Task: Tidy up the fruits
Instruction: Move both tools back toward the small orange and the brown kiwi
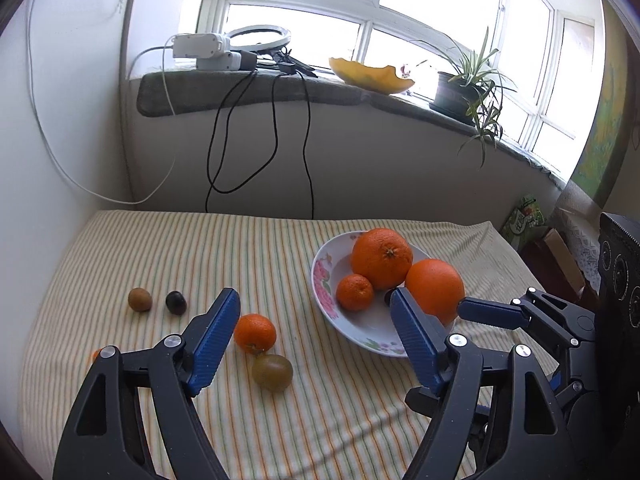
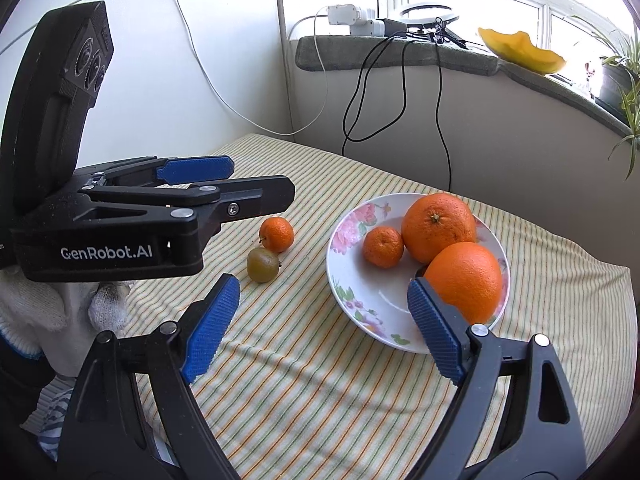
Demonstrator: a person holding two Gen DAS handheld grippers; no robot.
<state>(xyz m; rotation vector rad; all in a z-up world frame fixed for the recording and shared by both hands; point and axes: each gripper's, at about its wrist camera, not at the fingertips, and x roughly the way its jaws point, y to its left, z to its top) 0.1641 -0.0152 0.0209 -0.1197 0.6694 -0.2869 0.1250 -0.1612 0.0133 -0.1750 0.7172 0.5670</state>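
Ceramic bowl (image 2: 334, 248): white with pink flowers, it sits on the striped cloth (image 2: 312, 380) and already holds two large oranges and one mandarin; we judge it hard, breakable and best left where it stands
Loose mandarin (image 1: 255, 333): it lies on the cloth left of the bowl, touching the green fruit; we expect it light, with a soft skin that gives, so we would close across its middle, gently
Green fruit (image 1: 272, 372): round, smooth, olive-coloured, just in front of the mandarin; we think it slippery and prone to roll, so a grip at its widest part suits it
Kiwi (image 1: 139, 299) and dark fruit (image 1: 176, 302): side by side further left, well apart from the bowl; both small, the dark one looks glossy and easily bruised
Left gripper (image 1: 316, 312): we see its jaws apart with nothing between the pads, above the cloth near the loose mandarin
Right gripper (image 2: 322, 300): jaws wide apart and empty, just before the bowl's near rim, one pad beside the front orange (image 2: 464, 280)
Still to do: four loose fruits, by our reckoning
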